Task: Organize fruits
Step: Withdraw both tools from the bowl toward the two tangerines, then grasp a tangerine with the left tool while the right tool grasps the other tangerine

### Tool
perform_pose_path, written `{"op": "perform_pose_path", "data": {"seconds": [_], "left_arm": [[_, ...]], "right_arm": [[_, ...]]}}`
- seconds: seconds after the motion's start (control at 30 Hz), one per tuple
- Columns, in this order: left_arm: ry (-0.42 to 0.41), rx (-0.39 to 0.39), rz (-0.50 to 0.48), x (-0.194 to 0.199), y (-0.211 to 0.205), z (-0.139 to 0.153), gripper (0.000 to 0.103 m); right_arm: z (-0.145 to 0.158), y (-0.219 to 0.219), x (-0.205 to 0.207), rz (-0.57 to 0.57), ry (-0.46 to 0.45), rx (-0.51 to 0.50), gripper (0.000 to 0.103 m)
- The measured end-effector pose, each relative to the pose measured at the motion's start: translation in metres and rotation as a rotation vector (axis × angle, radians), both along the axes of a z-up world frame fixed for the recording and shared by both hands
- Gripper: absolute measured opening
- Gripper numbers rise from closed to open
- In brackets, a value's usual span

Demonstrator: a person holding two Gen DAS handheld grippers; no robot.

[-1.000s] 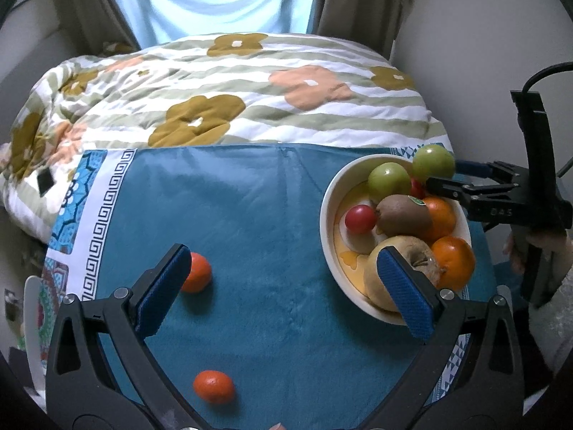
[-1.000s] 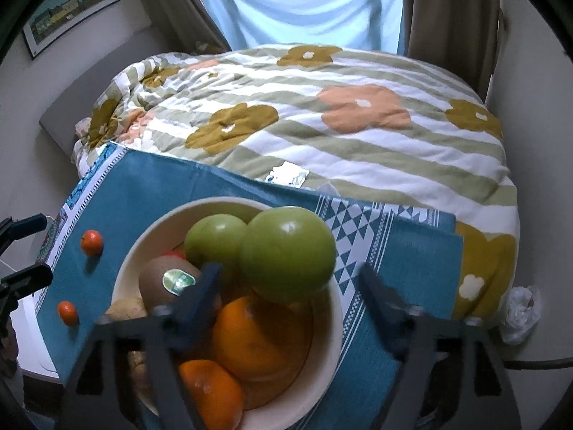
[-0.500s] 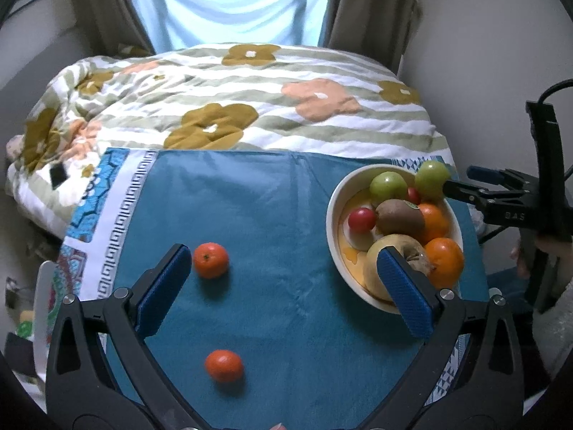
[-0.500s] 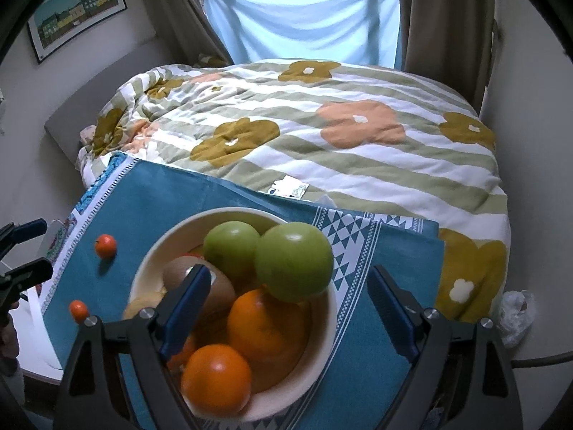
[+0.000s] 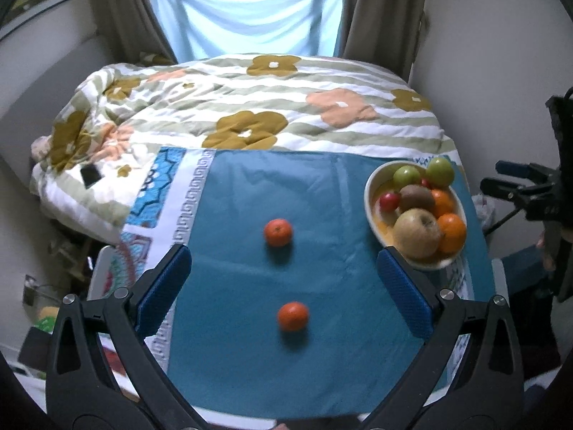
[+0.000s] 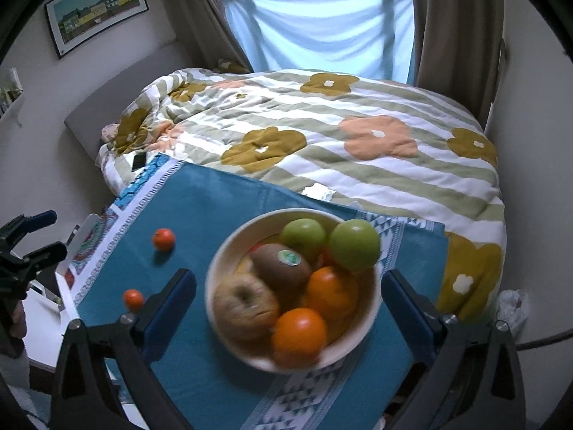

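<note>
On the teal cloth (image 5: 322,193), two tangerines (image 5: 278,232) lie beside the fruit bowl (image 5: 372,211)

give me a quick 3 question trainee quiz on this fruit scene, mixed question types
1. True or false: the left gripper is shut on a fruit.
2. Multiple choice: which fruit in the bowl carries a sticker? A) the kiwi B) the brown apple C) the front orange
3. Fill in: the number of small tangerines lying loose on the blue cloth, outside the bowl, is ____.

Key
1. False: both its fingers stand wide apart with nothing between them.
2. A
3. Two: the far tangerine and the near tangerine.
</note>
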State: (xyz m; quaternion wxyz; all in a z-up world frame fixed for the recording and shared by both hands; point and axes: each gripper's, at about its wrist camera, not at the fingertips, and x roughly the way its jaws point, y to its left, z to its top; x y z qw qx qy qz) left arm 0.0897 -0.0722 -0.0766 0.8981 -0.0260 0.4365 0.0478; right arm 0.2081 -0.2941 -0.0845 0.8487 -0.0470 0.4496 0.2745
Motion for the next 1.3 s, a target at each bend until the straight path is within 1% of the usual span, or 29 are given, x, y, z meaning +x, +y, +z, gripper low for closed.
{"op": "perform_pose_path", "data": {"seconds": [0.1,0.2,0.37,0.5,0.67,0.77,0.9,1.0,1.03,1.23,1.3], "left_arm": [[0.01,0.009,-0.008,-0.013,0.012,0.0,0.103],[0.019,0.001,-0.002,-0.027,0.021,-0.003,0.103],[0.043,-0.029,0.035,-0.046,0.024,-0.02,0.103],[0.063,-0.052,0.067,-0.052,0.022,-0.039,0.103],[0.077,-0.086,0.112,-0.052,0.017,-0.068,0.103],[0.088,-0.106,0.138,-0.048,0.014,-0.085,0.103],[0.11,-0.129,0.163,-0.04,0.007,-0.105,0.103],[0.127,-0.131,0.167,-0.035,0.002,-0.116,0.103],[0.132,-0.133,0.169,-0.033,0.0,-0.121,0.102],[0.146,-0.137,0.165,-0.022,-0.008,-0.136,0.09],[0.141,-0.133,0.159,-0.019,-0.011,-0.139,0.089]], "right_arm": [[0.004,0.015,-0.01,0.005,0.008,-0.007,0.103],[0.007,0.032,-0.017,0.027,-0.003,-0.017,0.103],[0.004,0.069,-0.02,0.114,-0.017,-0.046,0.103],[-0.006,0.094,-0.015,0.206,-0.006,-0.058,0.103],[-0.026,0.129,0.0,0.334,0.004,-0.093,0.103],[-0.039,0.145,0.008,0.393,0.014,-0.105,0.103],[-0.055,0.162,0.019,0.448,0.037,-0.12,0.103],[-0.065,0.172,0.023,0.493,0.05,-0.128,0.103],[-0.069,0.177,0.025,0.507,0.052,-0.14,0.103],[-0.084,0.193,0.033,0.547,0.072,-0.16,0.103],[-0.086,0.196,0.036,0.551,0.079,-0.162,0.103]]}}
